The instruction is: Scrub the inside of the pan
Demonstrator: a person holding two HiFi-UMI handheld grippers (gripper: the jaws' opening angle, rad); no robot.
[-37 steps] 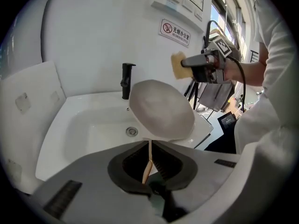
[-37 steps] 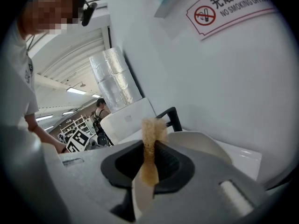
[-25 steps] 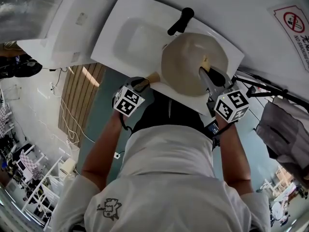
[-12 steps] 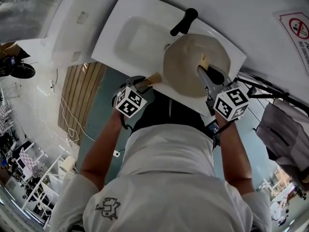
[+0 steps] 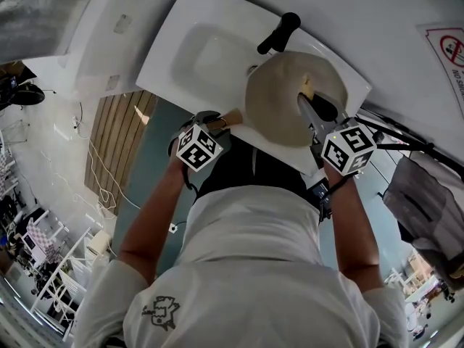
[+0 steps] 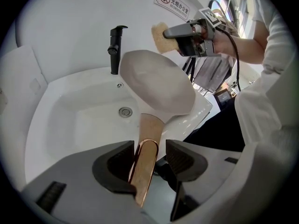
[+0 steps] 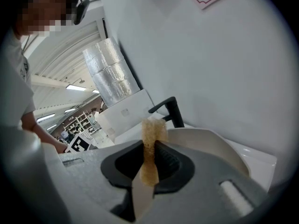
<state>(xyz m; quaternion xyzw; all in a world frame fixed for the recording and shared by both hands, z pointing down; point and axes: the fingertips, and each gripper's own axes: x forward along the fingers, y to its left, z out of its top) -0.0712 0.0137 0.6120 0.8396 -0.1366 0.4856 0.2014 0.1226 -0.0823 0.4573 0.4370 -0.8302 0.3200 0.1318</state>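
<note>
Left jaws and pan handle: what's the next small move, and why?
Probably close the left gripper on the pan handle: its jaws are opening, the handle loose between them, while the right gripper clamps the sponge at the tilted pan, which needs steadying.

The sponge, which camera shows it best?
The right gripper view: the sponge fills the centre, pinched in the right gripper. The left gripper view shows it small and far off, above the pan. The head view shows only a yellow speck against the pan.
</note>
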